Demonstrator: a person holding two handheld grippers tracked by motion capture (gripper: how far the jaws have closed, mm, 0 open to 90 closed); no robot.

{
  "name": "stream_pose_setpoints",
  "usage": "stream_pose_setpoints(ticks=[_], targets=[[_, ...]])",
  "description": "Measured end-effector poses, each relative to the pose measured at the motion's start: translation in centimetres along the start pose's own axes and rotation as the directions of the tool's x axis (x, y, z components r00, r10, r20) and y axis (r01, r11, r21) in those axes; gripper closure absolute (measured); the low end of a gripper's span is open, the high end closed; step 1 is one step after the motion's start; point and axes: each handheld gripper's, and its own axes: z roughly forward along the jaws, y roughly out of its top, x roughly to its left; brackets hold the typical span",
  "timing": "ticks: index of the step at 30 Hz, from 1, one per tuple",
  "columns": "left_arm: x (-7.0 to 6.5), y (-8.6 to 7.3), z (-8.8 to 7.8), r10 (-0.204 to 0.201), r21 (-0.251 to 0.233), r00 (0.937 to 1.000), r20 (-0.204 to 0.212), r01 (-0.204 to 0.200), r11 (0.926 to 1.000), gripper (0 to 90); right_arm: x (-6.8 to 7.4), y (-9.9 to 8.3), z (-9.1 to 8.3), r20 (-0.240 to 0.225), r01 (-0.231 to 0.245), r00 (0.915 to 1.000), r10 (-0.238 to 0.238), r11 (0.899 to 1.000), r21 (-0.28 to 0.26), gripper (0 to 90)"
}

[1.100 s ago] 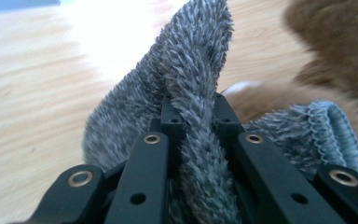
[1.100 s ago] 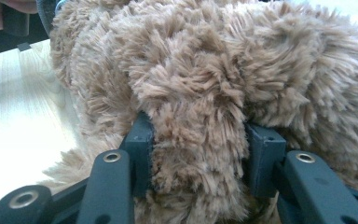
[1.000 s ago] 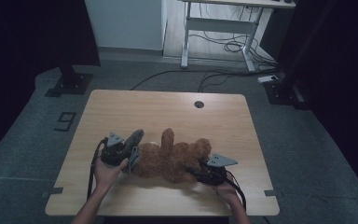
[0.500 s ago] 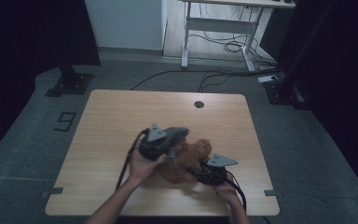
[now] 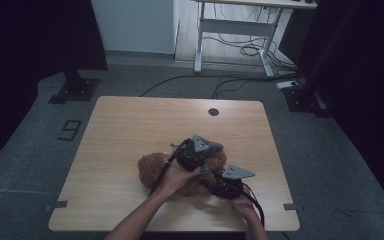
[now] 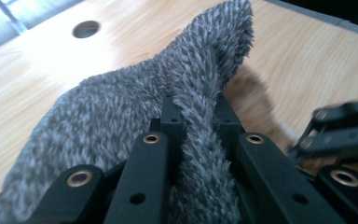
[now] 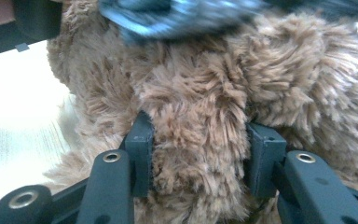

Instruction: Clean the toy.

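Observation:
A brown plush teddy bear (image 5: 152, 167) lies on the wooden table (image 5: 130, 125) near its front edge. My left gripper (image 5: 209, 150) hovers over the bear's right part and is shut on a grey fuzzy piece of fabric (image 6: 121, 107). In the left gripper view the left gripper (image 6: 199, 112) pinches a fold of that fabric, which drapes over the jaws. My right gripper (image 5: 212, 183) lies low at the bear's right side. In the right gripper view the right gripper (image 7: 200, 149) is shut on a limb of the bear (image 7: 307, 70).
A round cable hole (image 5: 213, 111) sits near the table's far edge. Behind the table stand a white desk frame (image 5: 230, 35) with cables on the floor and a black stand base (image 5: 75, 87). Bare tabletop lies to the left and at the back.
My left gripper has travelled from the bear's left side rightwards over the bear, carrying the grey fabric with it. The right gripper and the bear have stayed put.

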Motion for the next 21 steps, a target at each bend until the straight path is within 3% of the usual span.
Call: stream_pose_setpoints(ticks=[3, 6, 8, 10, 16, 19, 21], targets=[[1.2, -1.4, -1.7, -0.02, -0.02, 0.9994, -0.029, 0.019, 0.9996, 78.7, 0.0, 0.0, 0.0, 0.001, 0.002, 1.0, -0.002, 1.0, 0.002, 53.0], [3.0, -3.1, -3.2, -0.065, -0.035, 0.9965, -0.054, 0.063, 0.9974, 78.5, 0.0, 0.0, 0.0, 0.0, -0.005, 1.0, 0.005, 1.0, -0.003, 53.0], [4.3, -4.1, -4.3, -0.118, -0.061, 0.9928, -0.022, 0.116, 0.9913, 78.6, 0.0, 0.0, 0.0, -0.002, -0.008, 1.0, 0.008, 1.0, -0.005, 53.0], [5.2, -4.8, -5.3, -0.144, -0.086, 0.9895, 0.006, 0.144, 0.9858, 78.6, 0.0, 0.0, 0.0, -0.004, -0.008, 1.0, 0.008, 1.0, -0.004, 53.0], [6.5, -5.7, -7.5, -0.156, -0.118, 0.9868, -0.043, 0.15, 0.9816, 78.3, 0.0, -0.1, 0.0, -0.002, -0.012, 0.9999, 0.012, 1.0, -0.004, 52.9], [7.6, -6.6, -8.0, -0.174, -0.103, 0.9809, -0.087, 0.165, 0.981, 78.3, -0.1, -0.1, 0.0, -0.004, -0.014, 0.9999, 0.014, 1.0, -0.004, 52.8], [8.6, -7.4, -8.0, -0.203, -0.087, 0.9756, -0.083, 0.196, 0.9767, 78.3, -0.2, -0.1, -0.1, -0.005, -0.015, 0.9999, 0.015, 1.0, -0.004, 52.8]])
